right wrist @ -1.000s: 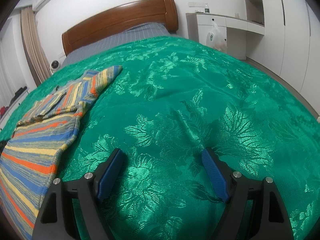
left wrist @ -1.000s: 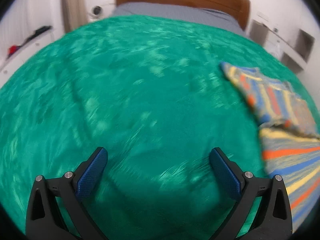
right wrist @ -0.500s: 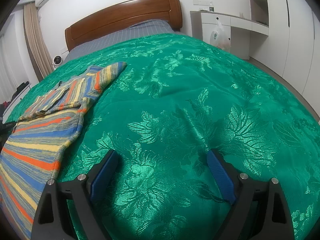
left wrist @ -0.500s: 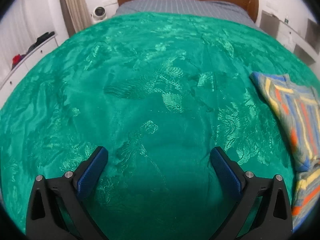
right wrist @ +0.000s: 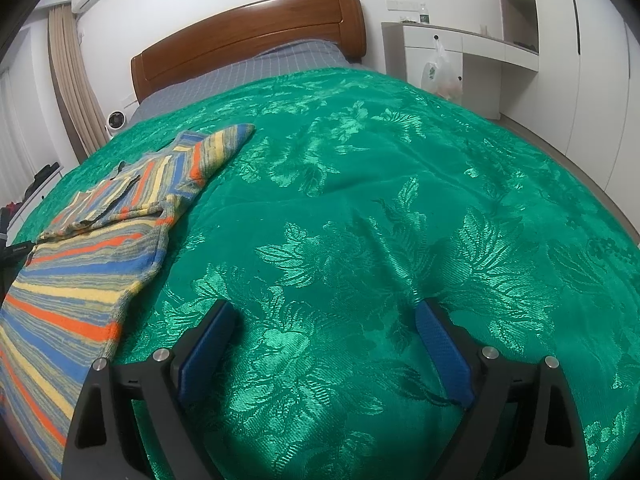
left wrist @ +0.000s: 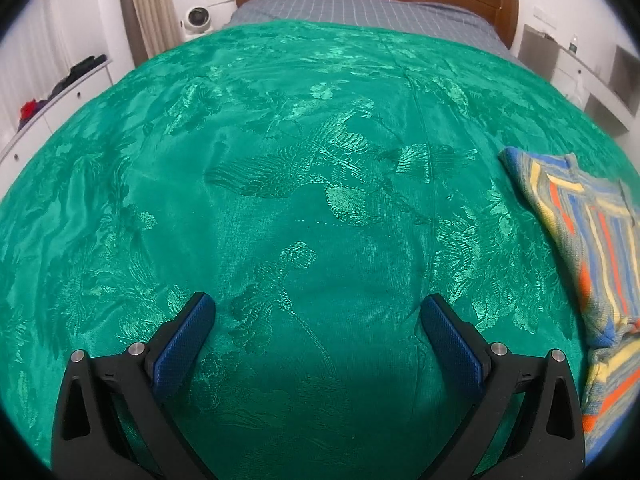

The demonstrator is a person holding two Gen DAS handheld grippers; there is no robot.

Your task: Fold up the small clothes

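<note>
A small striped knit garment point(right wrist: 100, 248), in blue, orange and yellow bands, lies on the green patterned bedspread point(right wrist: 360, 208) with a sleeve folded across its top. In the right wrist view it lies left of my right gripper point(right wrist: 326, 314), which is open over bare bedspread. In the left wrist view the striped garment point(left wrist: 592, 232) runs along the right edge, partly cut off. My left gripper point(left wrist: 318, 306) is open above the bedspread point(left wrist: 280, 160), well left of the garment and holding nothing.
A wooden headboard point(right wrist: 248, 40) and grey sheet point(left wrist: 360, 12) close the far end of the bed. A white desk point(right wrist: 440, 44) with a hanging plastic bag point(right wrist: 438, 76) stands at the right. A small white fan point(left wrist: 197, 18) and a low shelf point(left wrist: 52, 96) stand at the left.
The left wrist view has swung away from the garment, which slid to the right edge of that view. The right gripper's jaws have spread slightly wider; that hand stayed put.
</note>
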